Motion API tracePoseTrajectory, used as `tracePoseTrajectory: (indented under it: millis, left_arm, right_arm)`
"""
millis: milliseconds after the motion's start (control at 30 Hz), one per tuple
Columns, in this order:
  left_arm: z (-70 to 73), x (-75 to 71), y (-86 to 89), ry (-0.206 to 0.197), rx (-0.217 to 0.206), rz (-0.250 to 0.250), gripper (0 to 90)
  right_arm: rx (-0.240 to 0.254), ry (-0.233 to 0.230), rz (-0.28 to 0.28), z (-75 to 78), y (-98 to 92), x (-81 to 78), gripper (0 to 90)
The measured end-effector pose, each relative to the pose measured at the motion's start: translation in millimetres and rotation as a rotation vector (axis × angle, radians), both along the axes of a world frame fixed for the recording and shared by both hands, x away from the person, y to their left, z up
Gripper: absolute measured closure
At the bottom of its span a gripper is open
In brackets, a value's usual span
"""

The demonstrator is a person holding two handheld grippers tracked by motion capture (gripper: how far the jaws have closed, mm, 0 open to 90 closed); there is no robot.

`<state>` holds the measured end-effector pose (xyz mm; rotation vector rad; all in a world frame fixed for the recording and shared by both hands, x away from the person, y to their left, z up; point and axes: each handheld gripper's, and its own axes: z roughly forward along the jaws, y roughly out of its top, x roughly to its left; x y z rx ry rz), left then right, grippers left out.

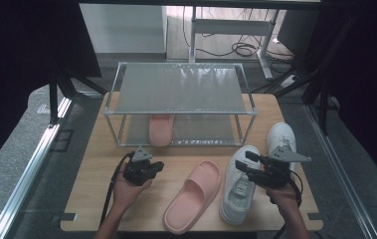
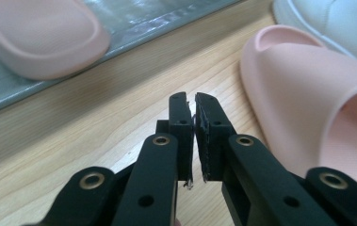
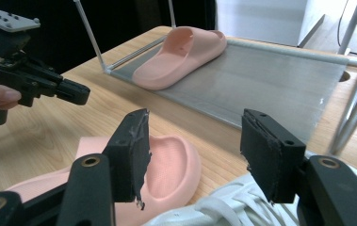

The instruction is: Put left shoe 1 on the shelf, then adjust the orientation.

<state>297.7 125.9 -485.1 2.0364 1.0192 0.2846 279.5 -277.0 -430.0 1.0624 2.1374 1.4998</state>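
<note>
Slipper (image 1: 194,195): on bench (image 1: 96,189), between both grippers, long axis slanting toward rack (image 1: 181,89).
Left gripper (image 1: 159,166): jaws clenched, empty, nearer.
Right gripper (image 1: 239,164): jaws released over sneaker (image 1: 238,191).

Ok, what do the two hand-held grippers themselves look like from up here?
Both are black pistol-shaped tools. The left hand-held gripper and the right hand-held gripper each carry a grey three-cornered plate on top and trail a black cable back along the forearm. Their jaws are flat black bars with brass-coloured rivets and worn, ragged black pads. The forearms are bare, with no sleeves.
</note>
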Motion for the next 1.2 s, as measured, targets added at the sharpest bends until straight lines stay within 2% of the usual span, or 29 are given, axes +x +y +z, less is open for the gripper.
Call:
tracePoseTrajectory:
  millis: [167, 367, 567, 767, 933, 1000, 1067, 1167, 1200]
  left_arm:
    - [1.0, -3.9, -7.7, 0.0, 0.004, -0.031, 84.6]
    - [5.0, -10.6, -16.6, -0.003, 0.002, -0.069, 85.3]
    - [2.8, -12.7, -25.1, 0.014, 0.002, -0.111, 89.5]
    - [1.9, -19.1, -32.6, 0.033, -0.003, -0.161, 89.9]
    - [0.0, -23.9, -40.2, 0.057, -0.029, -0.201, 89.9]
    - [1.0, -25.6, -43.3, 0.092, -0.088, -0.236, 89.9]
    - [3.5, -30.0, -50.3, 0.069, -0.057, -0.249, 89.9]
    - [2.6, -35.5, -61.1, 0.069, -0.042, -0.288, 89.9]
    - [0.9, -36.6, -64.7, 0.068, -0.023, -0.293, 89.8]
  right_arm:
    - [0.0, -0.004, -0.014, 1.0, -2.1, -2.1, 43.8]
    - [-0.007, -0.004, -0.002, 0.4, 2.4, -2.5, 43.7]
    - [-0.015, -0.004, -0.003, -0.5, 3.4, -3.5, 43.8]
    - [-0.014, -0.015, -0.009, 2.2, 3.1, -3.4, 43.7]
    - [-0.013, -0.009, -0.002, 0.7, 4.7, 0.8, 43.7]
    - [-0.016, -0.003, 0.001, -1.1, 6.0, 2.1, 43.7]
    - [-0.019, -0.001, 0.007, -2.1, 7.2, 2.2, 43.6]
    - [-0.018, -0.003, 0.01, -2.0, 8.1, 1.3, 43.7]
    - [-0.018, -0.002, 0.008, -1.7, 8.0, 0.9, 43.7]
